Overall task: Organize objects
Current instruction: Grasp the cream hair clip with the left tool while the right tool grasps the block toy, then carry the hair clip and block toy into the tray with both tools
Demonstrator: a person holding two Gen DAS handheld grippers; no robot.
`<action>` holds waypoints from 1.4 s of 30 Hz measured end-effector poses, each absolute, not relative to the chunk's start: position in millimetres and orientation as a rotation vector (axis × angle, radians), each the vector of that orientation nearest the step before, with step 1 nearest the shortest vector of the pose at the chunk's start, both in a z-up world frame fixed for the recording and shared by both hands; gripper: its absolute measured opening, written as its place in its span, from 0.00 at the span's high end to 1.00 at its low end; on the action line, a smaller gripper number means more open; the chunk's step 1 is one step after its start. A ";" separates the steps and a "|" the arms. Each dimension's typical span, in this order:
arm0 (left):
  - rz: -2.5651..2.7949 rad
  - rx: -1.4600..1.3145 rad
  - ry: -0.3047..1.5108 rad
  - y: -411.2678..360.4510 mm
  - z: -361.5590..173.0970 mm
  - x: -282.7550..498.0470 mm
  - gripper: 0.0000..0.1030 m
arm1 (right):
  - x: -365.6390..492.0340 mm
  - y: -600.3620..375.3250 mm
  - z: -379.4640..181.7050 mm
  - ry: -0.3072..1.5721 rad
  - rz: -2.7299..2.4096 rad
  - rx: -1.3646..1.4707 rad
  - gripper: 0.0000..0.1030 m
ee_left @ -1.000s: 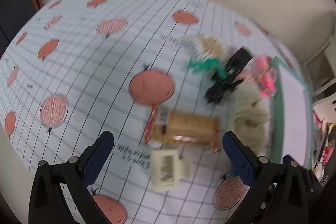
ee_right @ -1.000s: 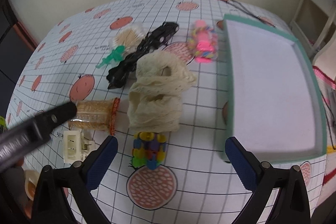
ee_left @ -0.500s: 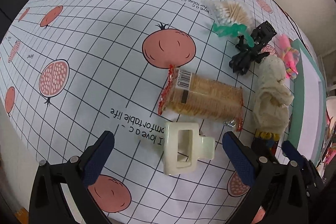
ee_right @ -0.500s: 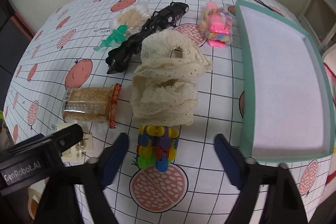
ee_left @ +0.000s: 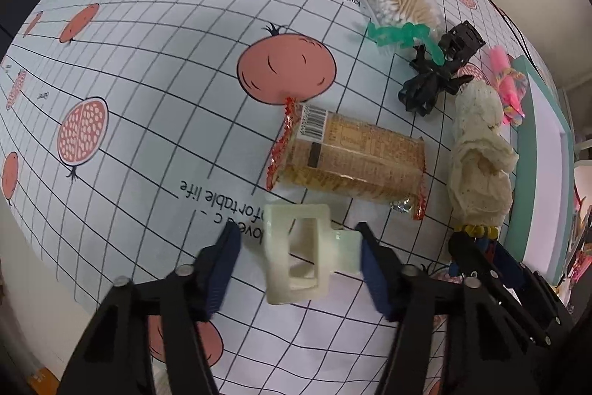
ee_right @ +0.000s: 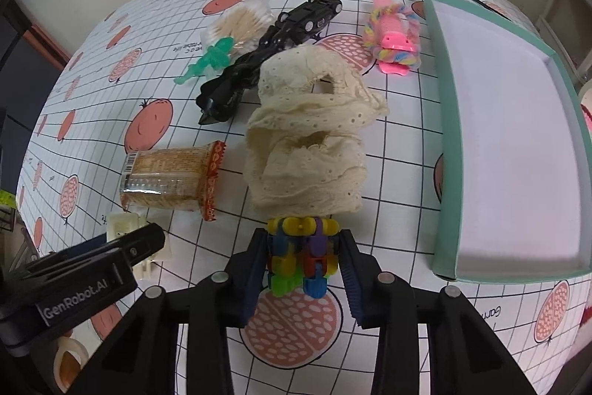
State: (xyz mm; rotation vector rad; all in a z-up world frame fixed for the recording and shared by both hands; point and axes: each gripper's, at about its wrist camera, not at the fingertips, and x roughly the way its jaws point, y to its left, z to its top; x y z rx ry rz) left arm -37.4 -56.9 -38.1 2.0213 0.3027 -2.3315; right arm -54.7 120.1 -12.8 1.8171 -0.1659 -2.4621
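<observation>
A cream plastic clip (ee_left: 296, 269) lies on the pomegranate-print tablecloth between the fingers of my left gripper (ee_left: 298, 228). Its right finger touches the clip's end, while the left finger stands a little off, so it is open. In the right wrist view, a colourful block toy (ee_right: 301, 258) sits just below a cream lace cloth (ee_right: 307, 143). My right gripper (ee_right: 303, 236) is shut on the toy, both pads against its sides. The left gripper's tip (ee_right: 140, 247) shows there over the clip (ee_right: 124, 223).
A biscuit pack (ee_left: 351, 158) lies just beyond the clip. Farther back are cotton swabs (ee_right: 240, 21), a green figure (ee_right: 207, 63), a black toy car (ee_right: 296, 21) and a pink rope toy (ee_right: 392, 36). A teal tray (ee_right: 449, 150) stands at right. A tape roll (ee_right: 70, 354) sits low left.
Both grippers came down and forward and narrowed. The left one now straddles the cream clip. The right one went from wide open to shut on the block toy.
</observation>
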 end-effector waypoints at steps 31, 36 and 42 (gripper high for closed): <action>-2.713 1.605 0.407 -46.0 34.6 -52.0 0.51 | -44.8 162.9 39.6 -0.296 -2.657 1.547 0.61; -2.793 1.594 0.391 -21.6 42.6 -49.0 0.51 | -43.7 192.4 39.2 -0.308 -2.723 1.565 0.61; -2.862 1.606 0.281 17.6 43.9 -46.3 0.51 | -42.6 237.4 35.1 -0.342 -2.801 1.613 0.61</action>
